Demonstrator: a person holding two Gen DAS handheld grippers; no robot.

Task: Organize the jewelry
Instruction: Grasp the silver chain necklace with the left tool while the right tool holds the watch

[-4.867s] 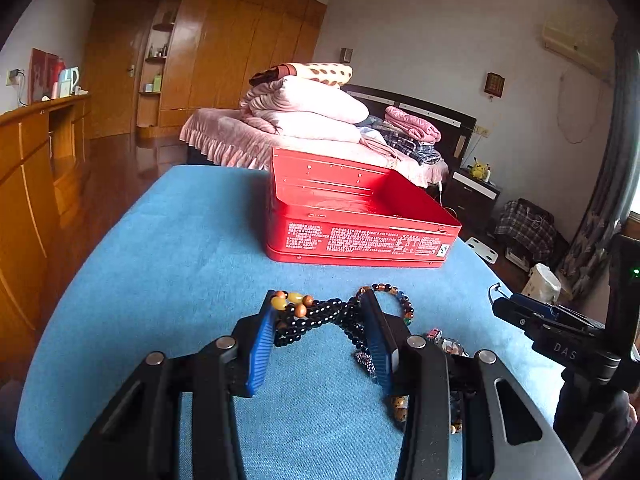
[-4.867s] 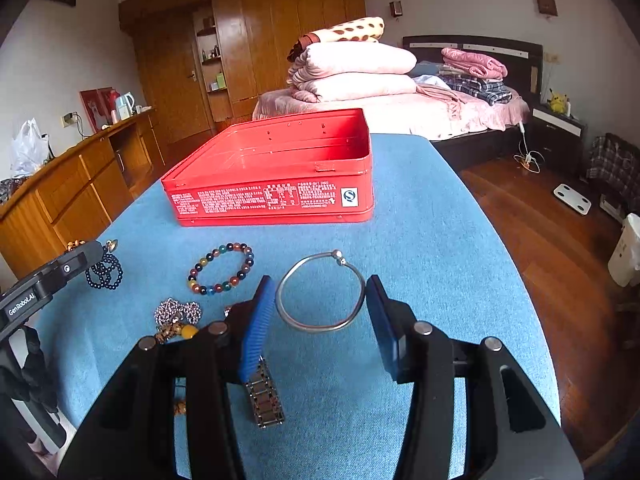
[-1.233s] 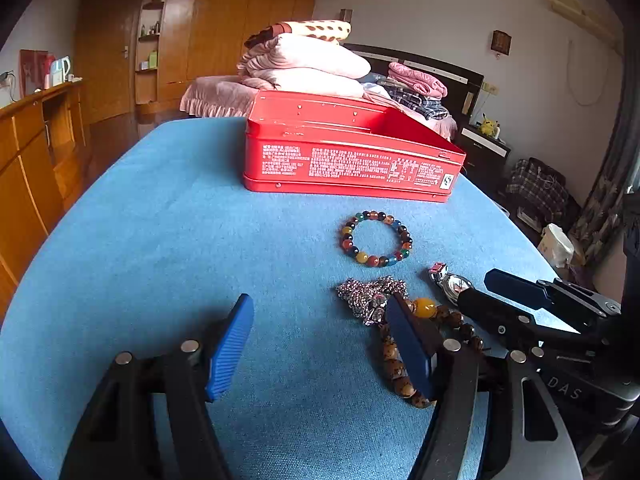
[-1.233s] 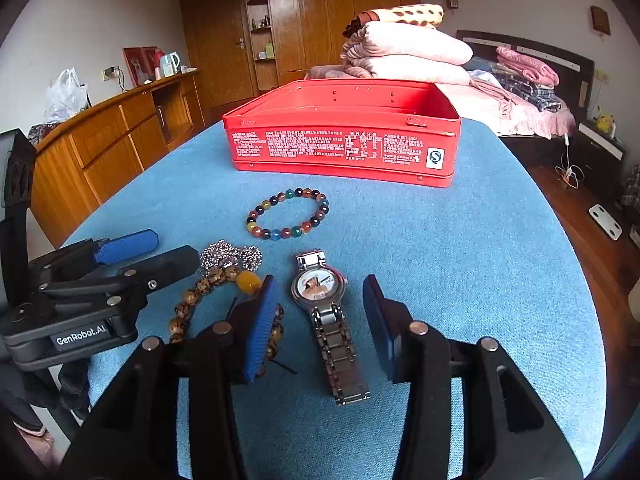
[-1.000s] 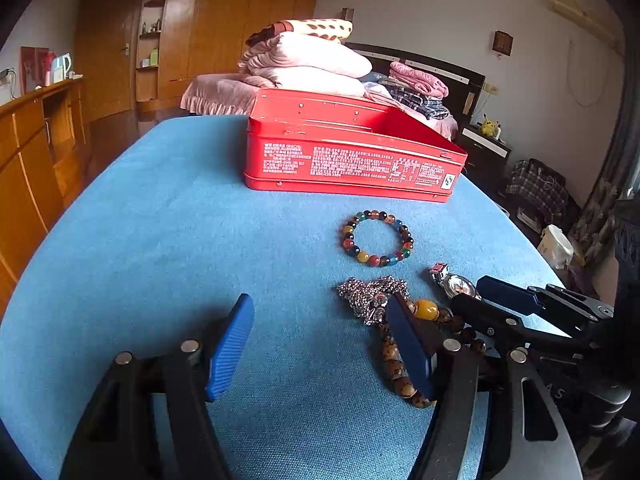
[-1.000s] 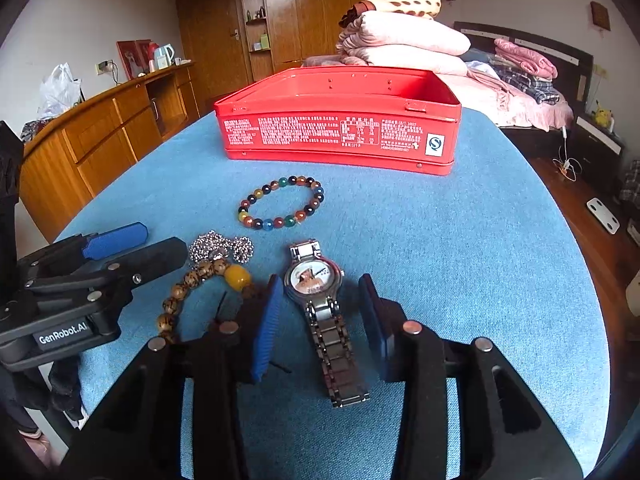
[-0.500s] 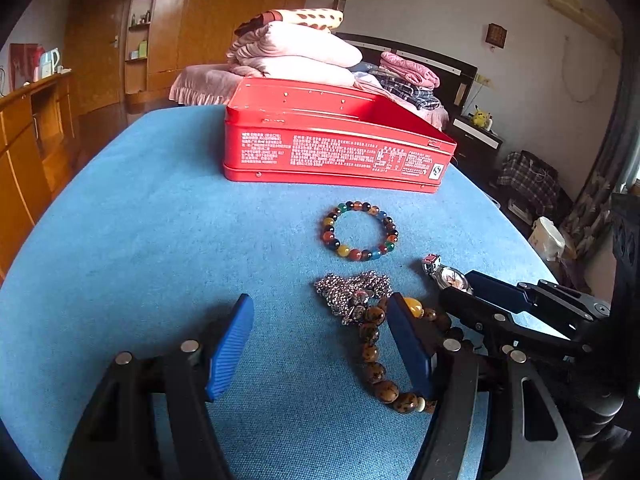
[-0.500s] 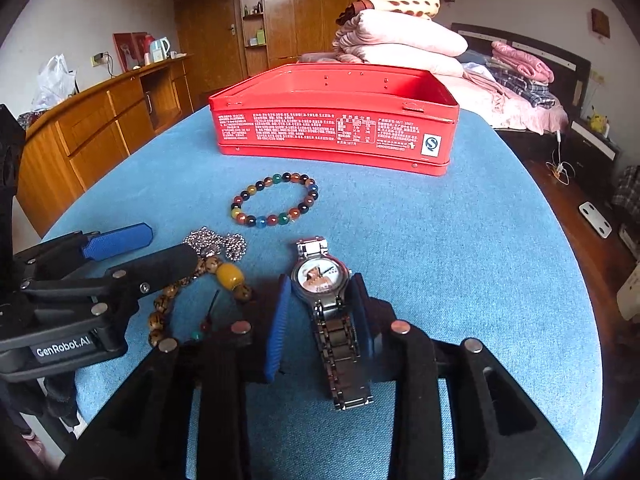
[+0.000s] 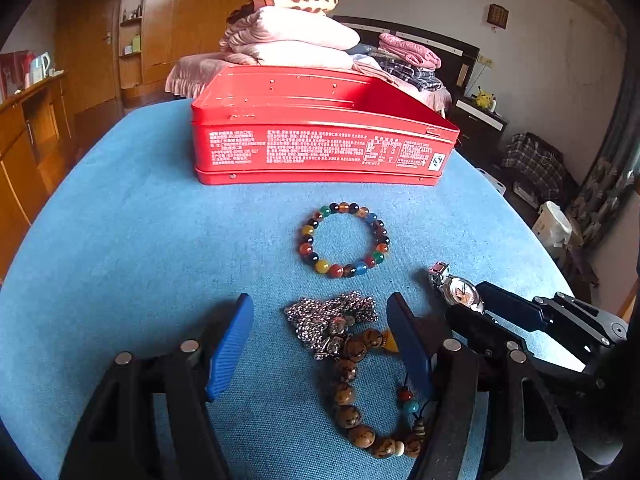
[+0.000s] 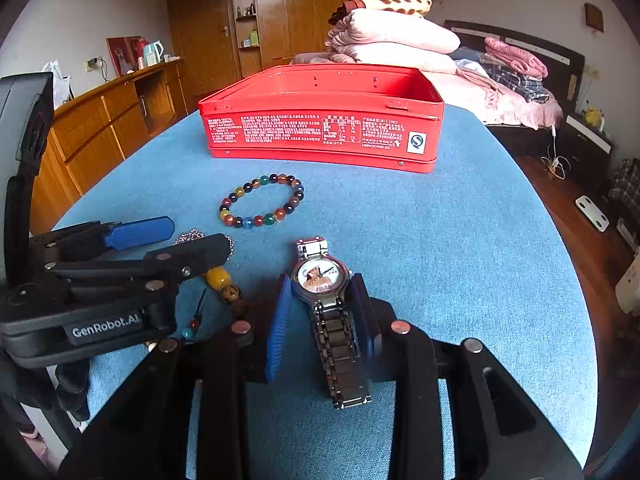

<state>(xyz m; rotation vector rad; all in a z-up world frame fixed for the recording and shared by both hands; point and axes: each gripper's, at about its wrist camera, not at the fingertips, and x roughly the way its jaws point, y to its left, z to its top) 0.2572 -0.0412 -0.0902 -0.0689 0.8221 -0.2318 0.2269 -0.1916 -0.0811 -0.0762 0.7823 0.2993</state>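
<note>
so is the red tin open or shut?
Open. The red tin has no lid on; its inner back wall and rim show in both wrist views. Contents cannot be seen.

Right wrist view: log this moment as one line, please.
right gripper: closed on watch, on blue cloth | left gripper: open over silver chain | red tin: open

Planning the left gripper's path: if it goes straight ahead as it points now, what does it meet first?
Probably the chain lying between the left gripper's open jaws, then the bracelet, then the tin. Its height above the table is unclear.
</note>
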